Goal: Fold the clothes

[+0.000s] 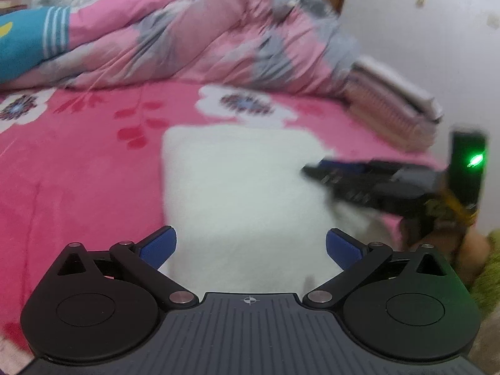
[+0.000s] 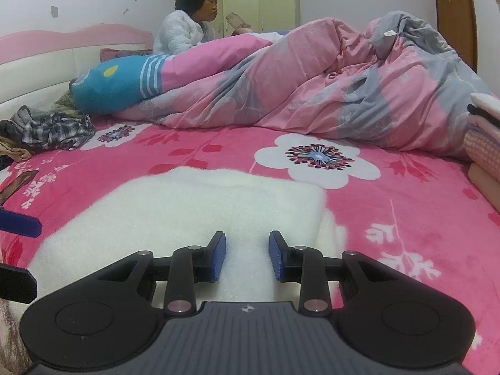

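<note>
A white fluffy garment [image 1: 237, 181] lies folded into a rough rectangle on the pink flowered bedsheet [image 1: 78, 156]. My left gripper [image 1: 250, 231] hovers over its near edge, jaws wide open and nothing between them. In the blurred left wrist view my right gripper [image 1: 307, 170] reaches in over the garment's right edge. In the right wrist view the garment [image 2: 187, 206] fills the narrow gap between the right gripper's [image 2: 247, 234] blue pads, which look shut on its thick near edge. One blue finger of the left gripper [image 2: 18, 223] shows at the far left.
A rumpled pink and grey quilt [image 2: 312, 87] and a blue pillow [image 2: 109, 84] lie across the back of the bed. Plaid clothes [image 2: 53, 131] are heaped at the left. A stack of folded items [image 2: 484, 143] sits at the right. A person [image 2: 184, 34] sits beyond the quilt.
</note>
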